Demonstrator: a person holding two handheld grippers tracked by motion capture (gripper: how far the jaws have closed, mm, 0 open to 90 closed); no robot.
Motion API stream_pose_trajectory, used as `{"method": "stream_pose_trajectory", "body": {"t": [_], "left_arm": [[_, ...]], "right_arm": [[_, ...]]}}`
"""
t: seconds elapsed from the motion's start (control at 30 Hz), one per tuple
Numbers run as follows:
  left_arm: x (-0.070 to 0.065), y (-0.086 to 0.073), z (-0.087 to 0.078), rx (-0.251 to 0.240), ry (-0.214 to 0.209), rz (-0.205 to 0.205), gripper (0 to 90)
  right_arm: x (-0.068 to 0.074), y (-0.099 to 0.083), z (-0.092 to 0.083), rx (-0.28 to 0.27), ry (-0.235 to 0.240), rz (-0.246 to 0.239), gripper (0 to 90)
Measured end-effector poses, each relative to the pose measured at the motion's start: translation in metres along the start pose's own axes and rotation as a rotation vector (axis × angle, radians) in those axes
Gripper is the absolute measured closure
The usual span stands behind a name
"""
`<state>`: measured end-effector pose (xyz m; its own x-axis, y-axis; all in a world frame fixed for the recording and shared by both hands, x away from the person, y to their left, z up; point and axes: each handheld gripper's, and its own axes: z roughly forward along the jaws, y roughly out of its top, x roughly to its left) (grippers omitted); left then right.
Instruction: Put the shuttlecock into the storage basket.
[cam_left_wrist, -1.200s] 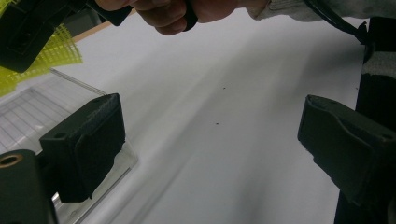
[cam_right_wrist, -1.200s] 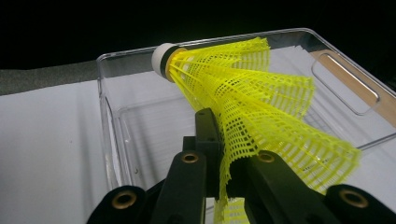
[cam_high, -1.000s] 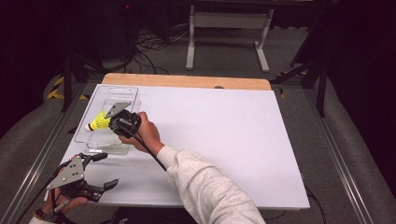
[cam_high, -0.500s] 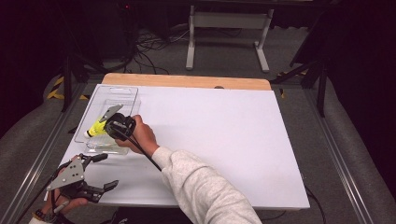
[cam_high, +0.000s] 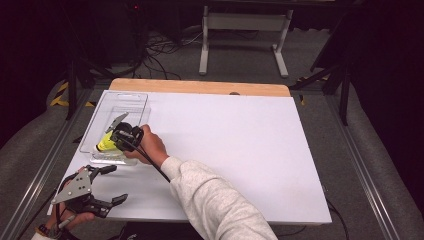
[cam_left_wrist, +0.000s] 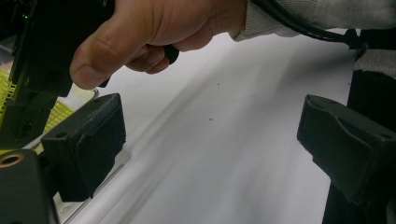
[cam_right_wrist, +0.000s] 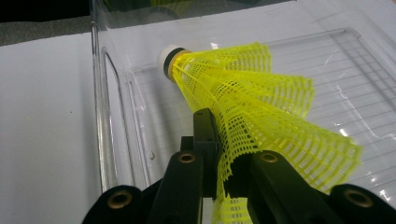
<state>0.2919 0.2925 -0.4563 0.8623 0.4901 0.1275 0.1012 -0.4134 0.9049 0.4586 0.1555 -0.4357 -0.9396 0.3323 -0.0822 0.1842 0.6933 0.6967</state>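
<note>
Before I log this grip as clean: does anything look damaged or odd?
Yes. The right gripper pinches the yellow shuttlecock by its mesh skirt, which looks creased and folded between the fingers. It hangs tilted over the clear tray.

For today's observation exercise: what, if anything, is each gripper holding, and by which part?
The right gripper pinches the yellow shuttlecock by the edge of its mesh skirt, over the clear tray. The left gripper is open and holds nothing.
</note>
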Motion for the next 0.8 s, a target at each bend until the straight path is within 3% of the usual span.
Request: {"method": "stream_pose_trajectory", "body": {"t": [0.17, 0.27, 0.5, 0.8], "left_arm": [[0.000, 0.000, 0.001, 0.001, -0.003, -0.002, 8.8], [-0.001, 0.000, 0.001, 0.004, -0.001, -0.005, 8.7], [-0.001, 0.001, 0.002, 0.004, -0.003, -0.002, 8.8], [-0.002, 0.001, 0.002, 0.005, -0.001, -0.004, 8.8]], "right_arm": [[-0.001, -0.002, 0.000, 0.016, 0.012, 0.001, 79.1], [-0.001, -0.002, -0.004, 0.002, -0.005, 0.006, 69.4], [-0.003, -0.005, -0.018, -0.033, -0.028, 0.015, 58.5], [-0.001, -0.010, -0.035, -0.057, -0.061, 0.003, 54.4]]}}
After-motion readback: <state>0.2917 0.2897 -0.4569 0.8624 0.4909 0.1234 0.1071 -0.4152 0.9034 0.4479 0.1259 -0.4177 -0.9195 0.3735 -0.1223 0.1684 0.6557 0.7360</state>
